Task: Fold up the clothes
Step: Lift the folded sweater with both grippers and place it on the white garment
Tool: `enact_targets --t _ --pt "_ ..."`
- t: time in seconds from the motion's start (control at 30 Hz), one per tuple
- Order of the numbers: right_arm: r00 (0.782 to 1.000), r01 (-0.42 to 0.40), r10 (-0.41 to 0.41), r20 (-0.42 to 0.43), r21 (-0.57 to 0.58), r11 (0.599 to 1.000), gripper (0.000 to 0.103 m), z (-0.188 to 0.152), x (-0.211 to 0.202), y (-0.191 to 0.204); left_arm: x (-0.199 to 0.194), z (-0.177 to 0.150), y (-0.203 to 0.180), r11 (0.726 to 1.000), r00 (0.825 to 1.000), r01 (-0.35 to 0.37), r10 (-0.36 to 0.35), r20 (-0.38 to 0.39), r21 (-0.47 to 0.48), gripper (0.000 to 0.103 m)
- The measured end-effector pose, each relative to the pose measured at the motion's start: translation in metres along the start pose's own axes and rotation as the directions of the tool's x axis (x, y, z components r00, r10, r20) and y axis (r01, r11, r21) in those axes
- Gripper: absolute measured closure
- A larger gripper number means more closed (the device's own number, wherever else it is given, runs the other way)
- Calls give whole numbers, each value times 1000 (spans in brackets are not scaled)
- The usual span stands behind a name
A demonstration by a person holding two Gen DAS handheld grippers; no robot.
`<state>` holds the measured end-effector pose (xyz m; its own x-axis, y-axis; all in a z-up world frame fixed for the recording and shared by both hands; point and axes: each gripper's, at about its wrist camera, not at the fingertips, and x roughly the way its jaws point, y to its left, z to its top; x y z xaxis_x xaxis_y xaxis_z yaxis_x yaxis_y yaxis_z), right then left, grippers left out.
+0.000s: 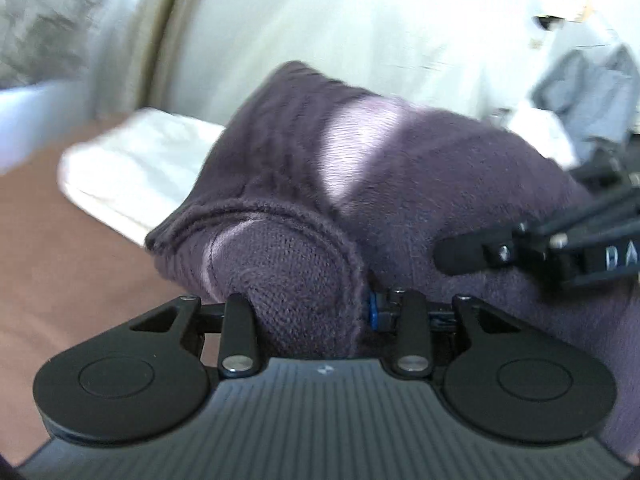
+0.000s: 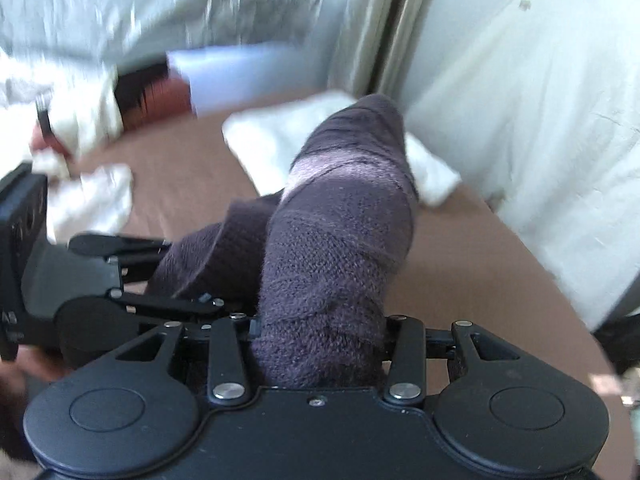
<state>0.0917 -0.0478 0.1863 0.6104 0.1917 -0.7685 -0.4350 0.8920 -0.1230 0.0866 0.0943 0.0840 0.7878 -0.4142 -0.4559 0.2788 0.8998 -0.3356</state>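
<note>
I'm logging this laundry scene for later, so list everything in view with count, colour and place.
knit garment: one, dark purple, lifted above the bed, bunched between both grippers.
folded cloth: one, white, on the bed behind the garment.
bed surface: one, brown, underneath.
grey clothing: one pile, far right, blurred.
left gripper: one, black, shut on the garment.
right gripper: one, black, shut on the garment.

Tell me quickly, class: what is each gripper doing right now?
Left gripper: shut on the purple knitted garment.
Right gripper: shut on the same garment.
</note>
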Motion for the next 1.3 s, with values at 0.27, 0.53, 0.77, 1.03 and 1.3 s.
enact_targets --t 0.27,0.53,0.77,1.03,1.3 --pt "908 -197 141 394 107 974 57 0 18 4 -27 77 31 959 976 -217 207 71 183 69" --pt "734 -415 37 678 405 815 57 51 108 -65 74 235 34 798 900 -403 435 35 449 55" --pt "925 -329 140 354 558 762 19 51 287 -105 197 147 160 707 653 -663 707 -271 248 22" --pt "824 -510 175 539 572 642 16 -27 267 -103 126 44 219 730 880 -405 474 -20 -550 12" --pt "872 -348 95 480 473 810 73 2 257 -68 109 56 213 801 945 -293 325 -32 -522 15"
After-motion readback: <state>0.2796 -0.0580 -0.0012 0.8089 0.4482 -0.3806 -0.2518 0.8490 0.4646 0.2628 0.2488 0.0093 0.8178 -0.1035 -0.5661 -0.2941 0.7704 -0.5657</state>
